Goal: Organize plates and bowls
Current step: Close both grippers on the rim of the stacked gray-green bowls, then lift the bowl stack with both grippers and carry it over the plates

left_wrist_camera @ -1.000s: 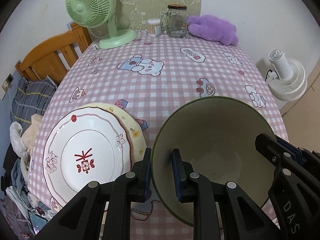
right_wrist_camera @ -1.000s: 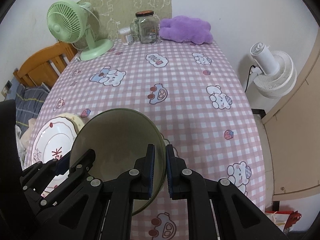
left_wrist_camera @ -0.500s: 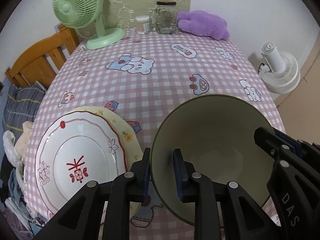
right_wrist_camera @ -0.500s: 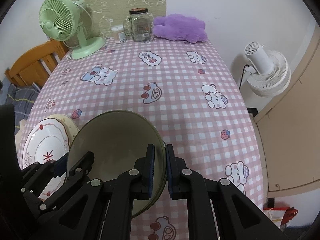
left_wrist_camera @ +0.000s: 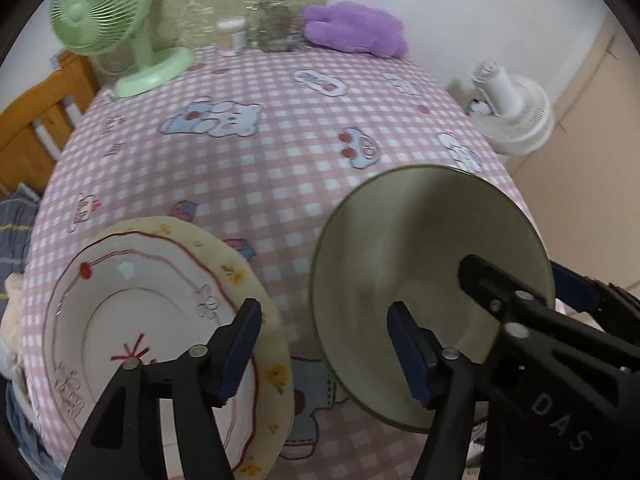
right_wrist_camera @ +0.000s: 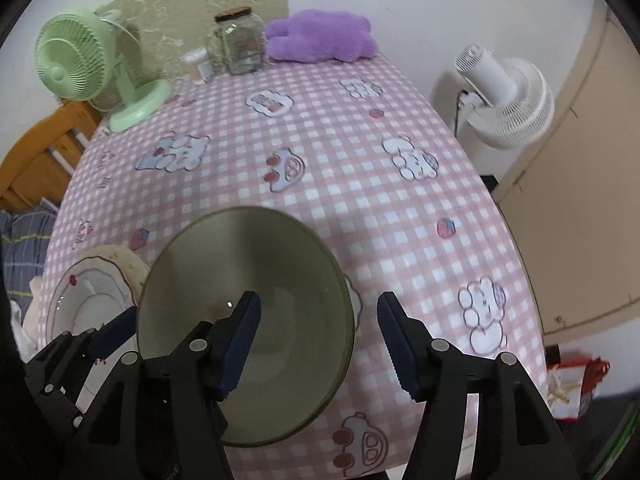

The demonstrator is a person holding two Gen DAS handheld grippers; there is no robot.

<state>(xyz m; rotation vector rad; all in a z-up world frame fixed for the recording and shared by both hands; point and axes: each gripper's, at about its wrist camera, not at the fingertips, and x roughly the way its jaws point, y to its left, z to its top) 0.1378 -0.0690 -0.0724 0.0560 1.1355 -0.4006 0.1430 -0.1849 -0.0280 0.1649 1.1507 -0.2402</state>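
Note:
An olive green bowl (left_wrist_camera: 420,276) sits on the pink checked tablecloth near the table's front edge; it also shows in the right wrist view (right_wrist_camera: 256,300). My left gripper (left_wrist_camera: 324,344) is open, its jaws wide apart astride the bowl's left rim. My right gripper (right_wrist_camera: 318,336) is open, its jaws astride the bowl's right rim. A white plate with red trim (left_wrist_camera: 132,320) lies on a cream floral plate (left_wrist_camera: 256,312) left of the bowl; the pair also shows in the right wrist view (right_wrist_camera: 92,284).
At the table's far end stand a green desk fan (left_wrist_camera: 120,28), a glass jar (left_wrist_camera: 280,20), a small white container (left_wrist_camera: 231,36) and a purple plush (left_wrist_camera: 356,28). A white floor fan (right_wrist_camera: 508,96) stands right of the table. A wooden bed frame (left_wrist_camera: 32,108) is at left.
Both grippers were shut on the green bowl's rim and have opened wide, letting it go. The bowl now rests on the tablecloth.

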